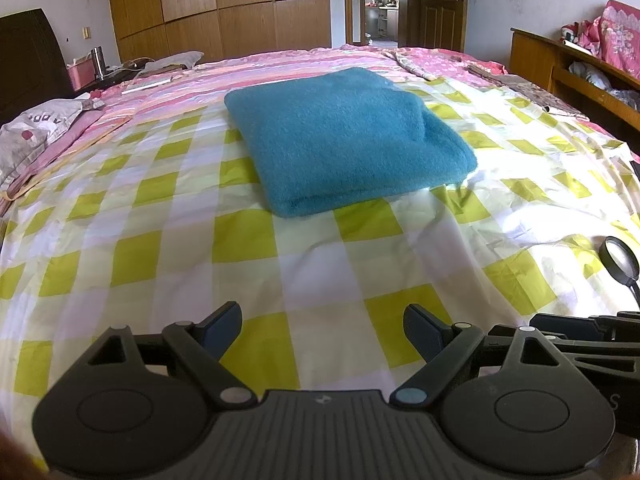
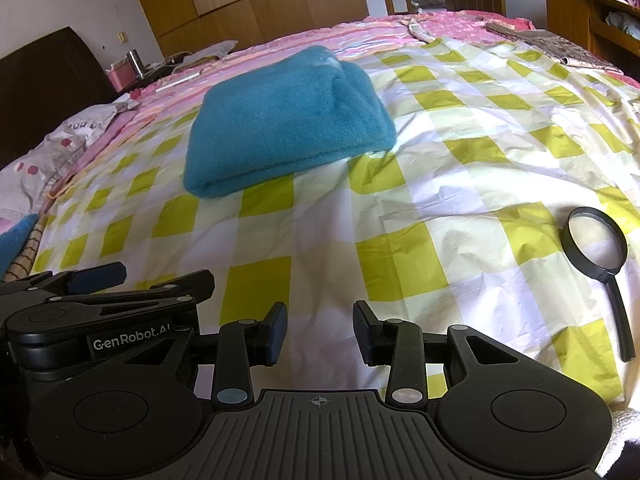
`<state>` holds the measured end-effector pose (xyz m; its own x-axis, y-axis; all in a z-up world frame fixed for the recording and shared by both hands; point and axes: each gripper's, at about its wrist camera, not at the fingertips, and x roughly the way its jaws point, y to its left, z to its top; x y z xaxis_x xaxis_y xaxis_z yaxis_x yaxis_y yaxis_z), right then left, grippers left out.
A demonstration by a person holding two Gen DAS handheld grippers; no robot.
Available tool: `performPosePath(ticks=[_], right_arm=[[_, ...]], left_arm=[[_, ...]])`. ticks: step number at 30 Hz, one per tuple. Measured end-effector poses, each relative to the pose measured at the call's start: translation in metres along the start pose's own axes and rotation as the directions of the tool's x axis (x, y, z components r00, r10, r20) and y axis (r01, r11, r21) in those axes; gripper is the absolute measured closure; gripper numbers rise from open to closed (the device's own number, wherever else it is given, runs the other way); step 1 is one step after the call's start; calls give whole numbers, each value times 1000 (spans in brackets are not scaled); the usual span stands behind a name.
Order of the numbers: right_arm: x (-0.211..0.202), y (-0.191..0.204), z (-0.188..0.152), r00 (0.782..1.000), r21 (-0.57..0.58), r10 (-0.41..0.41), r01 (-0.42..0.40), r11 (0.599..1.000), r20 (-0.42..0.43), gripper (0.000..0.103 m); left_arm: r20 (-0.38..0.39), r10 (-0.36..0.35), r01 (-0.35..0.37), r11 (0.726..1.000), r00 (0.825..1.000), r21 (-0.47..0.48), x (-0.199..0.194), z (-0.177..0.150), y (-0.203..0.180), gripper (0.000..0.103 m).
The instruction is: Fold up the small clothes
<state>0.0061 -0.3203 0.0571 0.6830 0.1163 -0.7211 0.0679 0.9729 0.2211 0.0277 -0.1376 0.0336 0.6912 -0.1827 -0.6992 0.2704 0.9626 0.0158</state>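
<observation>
Left wrist view, nearest the lens: the left gripper (image 1: 322, 330) hangs over the bed with its blue-padded fingers spread wide and nothing between them, only the yellow-and-white checked sheet (image 1: 248, 280) beneath. Just to its right, part of the other tool's black frame juts into the picture. From the right wrist view, the right gripper (image 2: 320, 330) also stands empty above the sheet, its jaws parted by a narrower gap, no cloth touching the pads; the left tool sits close beside it at the lower left.

A black-rimmed magnifying glass (image 2: 596, 248) lies on the sheet to the right of both tools, its handle pointing toward the near edge of the bed. Nothing lies between the tongs and the task's thing: a teal fleece garment (image 1: 340, 136), folded into a thick, roughly square bundle, rests flat on the checked sheet in the middle of the bed, well apart from both grippers.

Beyond the garment the checked sheet gives way to a pink striped bedspread (image 1: 280, 60). A grey spotted pillow (image 1: 36, 132) sits at the left edge by a dark headboard (image 1: 28, 56). Newspapers (image 2: 560, 46) lie at the far right edge. Behind stand a wooden wardrobe (image 1: 220, 0), an open doorway (image 1: 380, 4) and a wooden shelf unit (image 1: 568, 64) with pink bedding on top.
</observation>
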Motion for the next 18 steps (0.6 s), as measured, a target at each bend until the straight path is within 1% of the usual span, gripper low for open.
performPosePath(ticks=[18], right_arm=[[1,-1,-2,1000,1,-2,2,1000,-6,67]], left_arm=[[-18,1,-1,1000,1000,-3,2,-1,-2,11]])
